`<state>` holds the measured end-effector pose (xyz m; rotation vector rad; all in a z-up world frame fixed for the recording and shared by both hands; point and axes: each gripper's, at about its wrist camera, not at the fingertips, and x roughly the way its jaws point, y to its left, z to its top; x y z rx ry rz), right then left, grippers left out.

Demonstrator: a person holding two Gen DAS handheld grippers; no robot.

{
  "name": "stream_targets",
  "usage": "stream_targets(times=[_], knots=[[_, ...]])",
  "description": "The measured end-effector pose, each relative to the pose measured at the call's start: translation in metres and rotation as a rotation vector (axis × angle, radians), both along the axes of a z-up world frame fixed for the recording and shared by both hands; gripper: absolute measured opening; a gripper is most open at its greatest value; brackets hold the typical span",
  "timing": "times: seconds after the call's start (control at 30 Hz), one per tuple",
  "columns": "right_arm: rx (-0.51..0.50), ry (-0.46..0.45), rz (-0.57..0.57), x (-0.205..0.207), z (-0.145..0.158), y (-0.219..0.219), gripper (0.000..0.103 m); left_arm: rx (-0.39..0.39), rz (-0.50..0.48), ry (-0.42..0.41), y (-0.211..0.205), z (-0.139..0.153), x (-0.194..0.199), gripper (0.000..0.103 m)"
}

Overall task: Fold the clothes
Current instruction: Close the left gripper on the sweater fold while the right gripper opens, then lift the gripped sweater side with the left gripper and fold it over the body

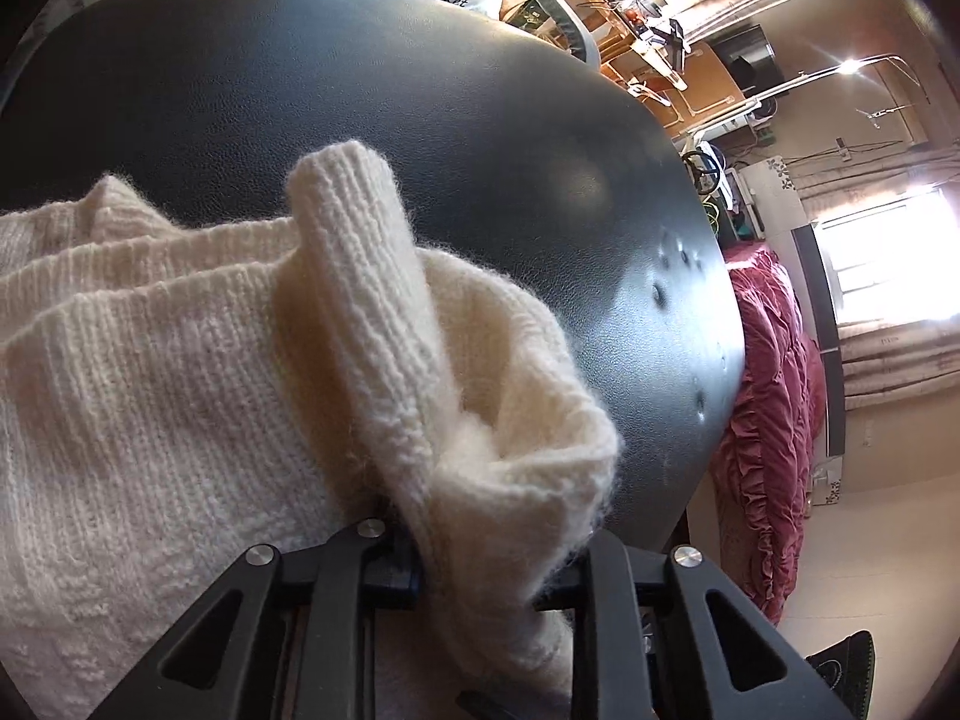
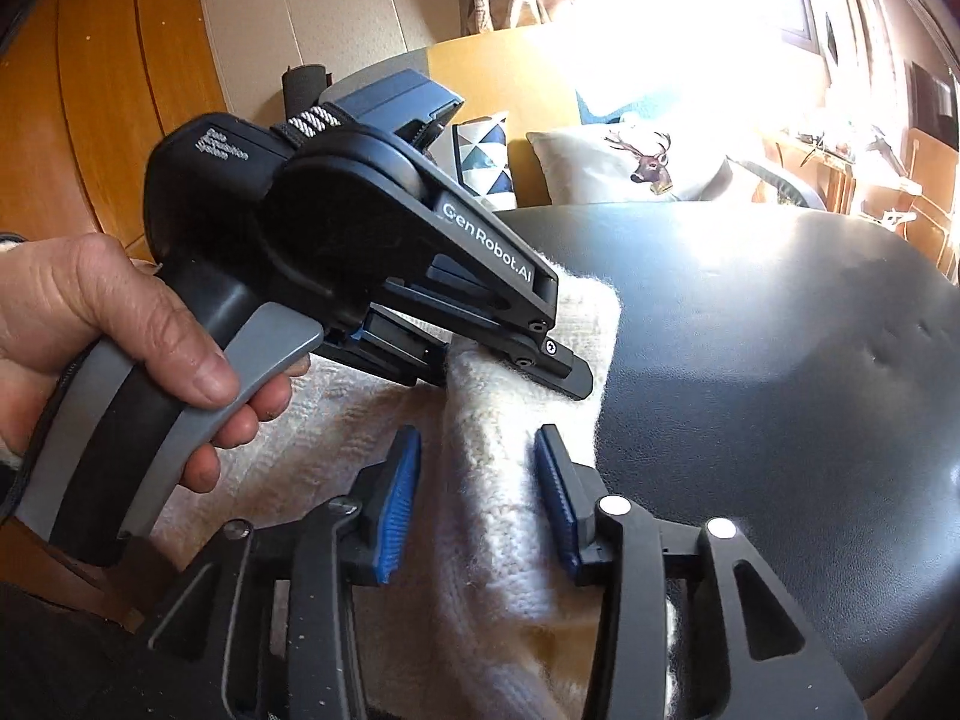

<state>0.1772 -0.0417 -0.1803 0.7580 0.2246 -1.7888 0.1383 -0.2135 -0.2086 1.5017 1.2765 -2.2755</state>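
Black leather-like tabletop (image 1: 420,138) carries a cream knitted sweater (image 1: 150,390), heaped from the left wrist view's centre toward 8 o'clock. Its ribbed edge (image 1: 360,300) stands up because the left gripper (image 1: 480,546) has its fingers clenched on the knit, probably lifting it for a fold. Right gripper (image 2: 477,498) straddles the sweater (image 2: 504,540) with blue pads (image 2: 396,498) released, likely ready to pinch.

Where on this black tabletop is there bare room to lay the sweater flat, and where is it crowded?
Bare black tabletop runs beyond the cream sweater, up to the far rim by the pillows, and rightward to the edge beside the red bedding. The near-left is crowded: bunched sweater, the left gripper clamped on a fold, the right gripper open astride it.
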Motion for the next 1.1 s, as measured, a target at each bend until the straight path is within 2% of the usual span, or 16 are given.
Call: stream_targets(times=[0.03,0.1,0.17,0.23,0.37,0.47,0.67,0.73,0.77,0.8,0.9,1.1], knots=[[-0.017,0.003,-0.007,0.0,0.004,0.007,0.052,0.001,0.004,0.003,-0.001,0.001,0.002,0.022],[-0.051,0.013,-0.046,-0.003,0.011,0.026,0.074,0.003,0.016,0.012,-0.004,0.004,0.005,0.022],[-0.065,0.008,-0.099,-0.007,0.011,0.047,0.084,0.003,0.027,0.024,-0.008,0.008,0.007,0.022],[-0.05,-0.045,-0.12,-0.012,0.004,0.063,0.084,0.007,0.04,0.037,-0.012,0.012,0.01,0.022],[-0.028,-0.197,-0.09,-0.022,-0.015,0.077,0.084,0.042,0.063,0.055,-0.02,0.012,0.015,0.022],[-0.042,-0.237,-0.058,-0.029,-0.012,0.073,0.084,0.052,0.065,0.062,-0.021,0.013,0.016,0.022],[-0.003,-0.301,-0.049,-0.033,-0.031,0.036,0.084,0.056,0.052,0.068,-0.02,0.014,0.015,0.022],[0.009,-0.33,-0.052,-0.037,-0.039,0.028,0.068,0.06,0.051,0.068,-0.02,0.013,0.015,0.022],[0.018,-0.333,-0.054,-0.037,-0.04,0.024,0.04,0.061,0.051,0.067,-0.02,0.013,0.015,0.022],[0.027,-0.33,-0.056,-0.038,-0.04,0.021,0.033,0.062,0.052,0.067,-0.02,0.013,0.015,0.022],[0.023,-0.279,-0.079,-0.039,-0.029,0.02,0.023,0.063,0.06,0.071,-0.023,0.016,0.014,0.022],[-0.047,-0.191,-0.163,-0.065,0.012,0.034,0.02,0.072,0.06,0.123,-0.028,0.039,-0.01,0.022]])
